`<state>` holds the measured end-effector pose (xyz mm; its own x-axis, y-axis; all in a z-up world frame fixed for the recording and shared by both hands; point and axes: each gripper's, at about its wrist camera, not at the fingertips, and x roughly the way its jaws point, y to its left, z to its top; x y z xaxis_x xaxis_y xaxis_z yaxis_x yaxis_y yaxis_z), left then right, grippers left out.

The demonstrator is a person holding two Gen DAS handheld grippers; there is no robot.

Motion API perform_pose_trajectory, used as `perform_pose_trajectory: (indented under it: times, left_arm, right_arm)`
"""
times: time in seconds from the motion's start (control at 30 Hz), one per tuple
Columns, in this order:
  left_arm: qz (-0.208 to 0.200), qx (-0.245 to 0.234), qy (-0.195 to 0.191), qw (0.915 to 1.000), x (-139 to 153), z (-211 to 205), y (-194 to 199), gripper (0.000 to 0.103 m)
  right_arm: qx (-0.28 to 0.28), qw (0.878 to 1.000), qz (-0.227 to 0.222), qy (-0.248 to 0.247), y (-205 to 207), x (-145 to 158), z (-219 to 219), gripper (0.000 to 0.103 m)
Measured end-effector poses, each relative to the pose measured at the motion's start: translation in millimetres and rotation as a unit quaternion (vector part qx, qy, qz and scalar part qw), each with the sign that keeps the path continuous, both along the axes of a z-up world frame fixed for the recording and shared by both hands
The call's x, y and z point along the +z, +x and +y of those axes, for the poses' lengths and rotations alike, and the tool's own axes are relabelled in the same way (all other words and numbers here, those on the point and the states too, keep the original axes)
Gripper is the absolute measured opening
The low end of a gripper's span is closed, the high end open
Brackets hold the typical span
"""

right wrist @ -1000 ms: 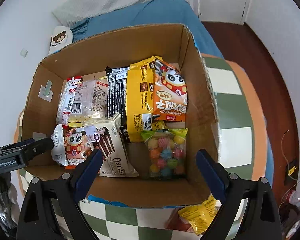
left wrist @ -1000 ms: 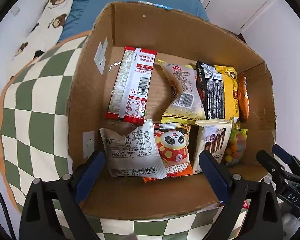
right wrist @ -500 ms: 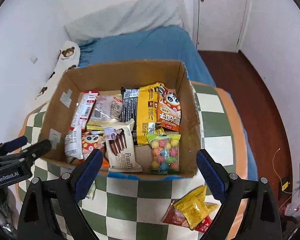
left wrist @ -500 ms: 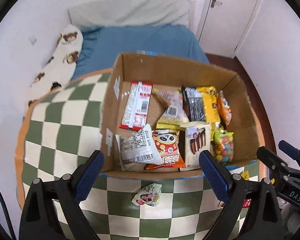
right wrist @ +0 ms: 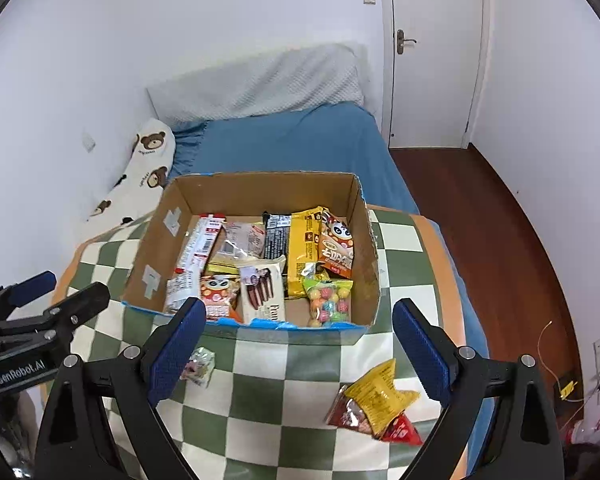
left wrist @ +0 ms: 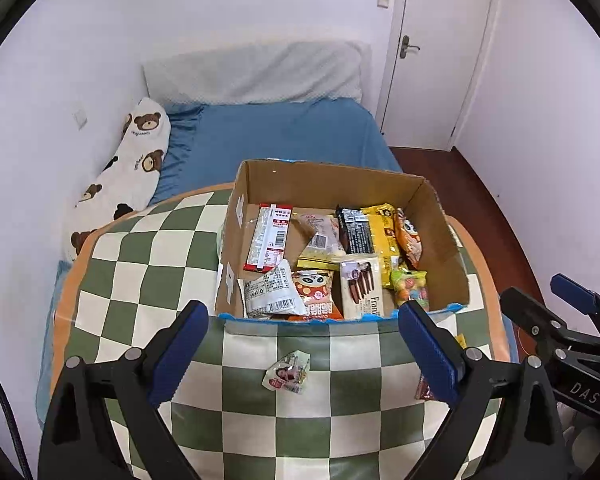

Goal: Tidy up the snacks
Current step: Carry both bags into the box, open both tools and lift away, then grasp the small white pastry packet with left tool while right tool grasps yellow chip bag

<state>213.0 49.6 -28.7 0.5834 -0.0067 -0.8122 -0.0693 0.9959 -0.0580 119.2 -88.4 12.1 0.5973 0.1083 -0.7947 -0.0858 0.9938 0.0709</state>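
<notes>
Our left gripper and right gripper both gape wide, holding nothing. The box of snacks sits beyond our fingertips; a small packet lies between the left fingers, a yellow packet beside the right.

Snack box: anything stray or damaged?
Yes. A small packet and a yellow-and-red pile of packets lie on the checked cloth, outside the cardboard box. The box's near rim looks torn, with ragged blue tape. Both grippers are open and hold nothing.
</notes>
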Motion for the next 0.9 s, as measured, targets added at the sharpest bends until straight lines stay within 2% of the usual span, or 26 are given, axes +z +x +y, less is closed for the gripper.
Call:
perform_pose_trajectory:
  times: [0.17, 0.3, 0.37, 0.47, 0.53, 0.63, 0.73, 0.77, 0.8, 0.9]
  left_arm:
    - [0.004, 0.005, 0.003, 1.0000, -3.9, -1.9, -14.2, 0.097]
    - [0.045, 0.015, 0.003, 0.9989, -34.2, 3.5, -13.5, 0.097]
    - [0.064, 0.019, 0.009, 0.9977, -51.8, 5.3, -13.3, 0.097]
    - [0.102, 0.027, 0.019, 0.9942, -89.1, 8.2, -10.5, 0.097]
    - [0.133, 0.029, 0.025, 0.9904, -117.2, 10.1, -9.2, 0.097]
    - [0.172, 0.031, 0.027, 0.9843, -151.3, 11.5, -10.8, 0.097]
    - [0.203, 0.037, 0.019, 0.9782, -177.5, 14.4, -14.0, 0.097]
    - [0.214, 0.040, 0.017, 0.9758, -187.0, 15.8, -15.5, 0.097]
    - [0.221, 0.042, 0.017, 0.9741, -193.1, 16.4, -16.7, 0.097]
    - [0.233, 0.045, 0.015, 0.9712, -206.5, 19.1, -21.0, 0.097]
  right_arm:
    - [-0.012, 1.000, 0.013, 0.022, -15.6, -4.7, -9.1, 0.096]
    - [-0.041, 0.996, 0.059, 0.047, -18.1, -35.0, -30.9, 0.096]
    - [-0.061, 0.993, 0.086, 0.060, -18.2, -59.7, -46.8, 0.096]
    - [-0.090, 0.986, 0.132, 0.052, -13.0, -109.0, -72.4, 0.096]
    - [-0.105, 0.980, 0.163, 0.046, -7.3, -145.1, -92.0, 0.096]
    - [-0.112, 0.975, 0.188, 0.041, 0.2, -181.9, -112.6, 0.096]
    - [-0.119, 0.965, 0.216, 0.089, 8.4, -211.6, -131.9, 0.095]
    - [-0.121, 0.963, 0.221, 0.099, 10.1, -220.1, -135.3, 0.091]
    - [-0.120, 0.962, 0.224, 0.102, 11.8, -226.8, -135.4, 0.081]
    - [-0.117, 0.959, 0.239, 0.096, 11.8, -244.9, -129.0, 0.077]
